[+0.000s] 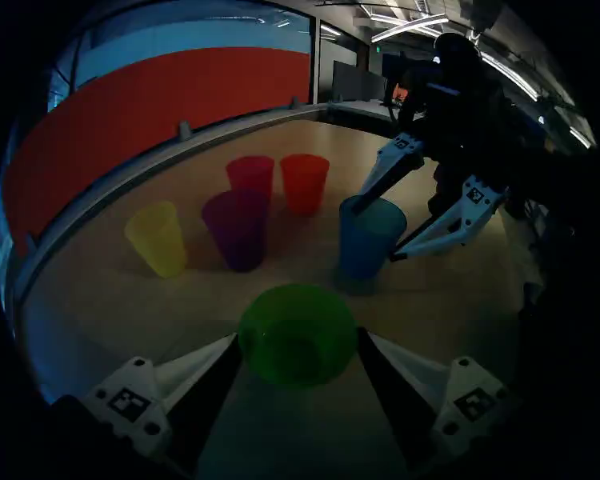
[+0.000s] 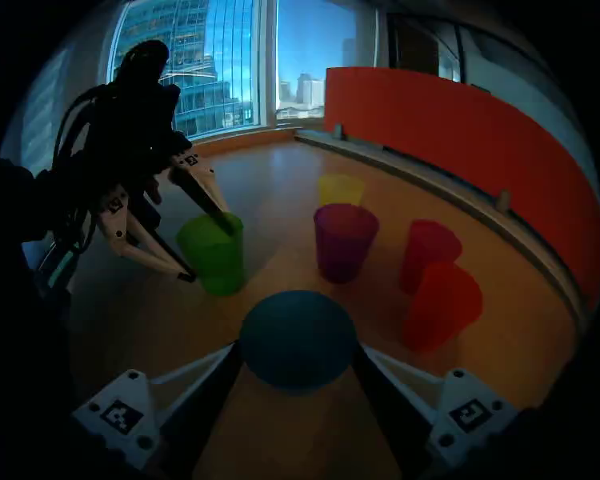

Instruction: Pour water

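Left gripper view, green cup: the green cup stands mouth up between the fingers of the left gripper, which pinch its 2 sides. We judge this keeps it level.
Left gripper view, blue cup: farther along the table, the right gripper clasps the blue cup, 1 finger on each side. We judge the 2 cups are held as a pouring pair.
Left gripper view, spare cups: a yellow cup, purple cup, pink cup and red cup cluster toward the table edge under the red panel, likely parked off the pouring path.
Right gripper view, blue cup: it sits squeezed between the right gripper's own fingers, near our edge of the table.
Right gripper view, green cup: upright on the table, well apart from the blue cup. The left gripper grips it, with a person's dark outline behind.
Water: we cannot tell which cup holds any.
Writing: no brands or words are visible. The fingers carry only square black-and-white markers.
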A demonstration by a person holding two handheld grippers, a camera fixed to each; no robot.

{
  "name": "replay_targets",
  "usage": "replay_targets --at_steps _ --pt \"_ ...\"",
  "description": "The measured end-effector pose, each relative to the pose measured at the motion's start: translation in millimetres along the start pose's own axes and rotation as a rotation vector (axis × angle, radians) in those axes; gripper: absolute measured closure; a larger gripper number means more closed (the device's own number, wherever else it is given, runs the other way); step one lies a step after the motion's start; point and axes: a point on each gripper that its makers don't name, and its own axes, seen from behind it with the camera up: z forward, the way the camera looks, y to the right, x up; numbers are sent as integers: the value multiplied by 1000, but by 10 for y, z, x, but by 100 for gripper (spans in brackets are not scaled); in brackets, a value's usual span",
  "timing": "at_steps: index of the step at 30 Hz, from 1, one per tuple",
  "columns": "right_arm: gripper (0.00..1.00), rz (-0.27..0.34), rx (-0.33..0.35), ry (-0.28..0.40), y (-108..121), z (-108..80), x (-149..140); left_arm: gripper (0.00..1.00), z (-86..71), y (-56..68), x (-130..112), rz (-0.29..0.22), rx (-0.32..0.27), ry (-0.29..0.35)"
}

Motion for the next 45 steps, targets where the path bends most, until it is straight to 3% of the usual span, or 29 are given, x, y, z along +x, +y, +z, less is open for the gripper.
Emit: replay_targets --at_steps 9,21,33,45 --pt "0 5 -29 7 11 -138 -33 1 -108 -73 -162 -8 34 -28" --pt "0 35 -83 55 9 -449 -67 1 -472 -105 -235 -40 101 11" --pt "0 71 -177 169 79 -763 98 1 -766 -111 -47 -57 200 139" --pt "0 142 -330 339 325 -1125 344 1 -1113 -390 208 -140 361 337"
